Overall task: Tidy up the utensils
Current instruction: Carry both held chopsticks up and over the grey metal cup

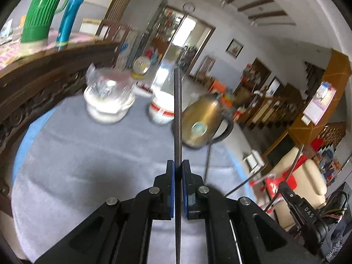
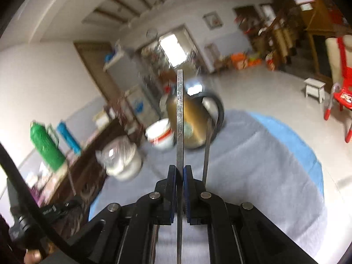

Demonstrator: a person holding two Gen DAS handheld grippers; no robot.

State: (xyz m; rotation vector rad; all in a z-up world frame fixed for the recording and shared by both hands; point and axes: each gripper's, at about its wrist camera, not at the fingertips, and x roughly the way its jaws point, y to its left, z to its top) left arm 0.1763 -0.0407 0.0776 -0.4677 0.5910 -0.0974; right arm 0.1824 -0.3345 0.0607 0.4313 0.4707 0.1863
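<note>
Left tool point(image 1: 178, 165): clenched on a thin dark utensil point(image 1: 177, 110), seen edge-on. The piece runs straight up the centre of the left wrist view from the bottom edge, passes between the blue pads, and ends in a blunt tip above mid-frame. Which kind of utensil it is cannot be told.

Right tool point(image 2: 180, 169): clenched on a flat silver utensil point(image 2: 180, 114), likewise edge-on, rising up the centre of the right wrist view to a squared end above mid-frame. Kind not identifiable.

Tabletop point(image 1: 88, 165): round, covered in a grey cloth with a blue border; fills the lower left and centre of the left wrist view and the lower right of the right wrist view.

Items on the tabletop, all blurred:
- Brass-coloured kettle point(image 1: 202, 121) with a dark handle, just right of centre in the left wrist view, behind the dark utensil.
- White container with a red band point(image 1: 160, 110), just left of the kettle.
- White pot with clear wrapping on top point(image 1: 107, 101), left of centre.

Carved dark wooden sideboard point(image 1: 44, 74): upper left of the left wrist view, beyond the tabletop. Carries a green jug point(image 1: 41, 15) and a blue flask point(image 1: 70, 17), side by side.

Background, right of the right wrist view: red plastic chair point(image 2: 341, 92) and small white stool point(image 2: 314, 88) on a pale floor.
</note>
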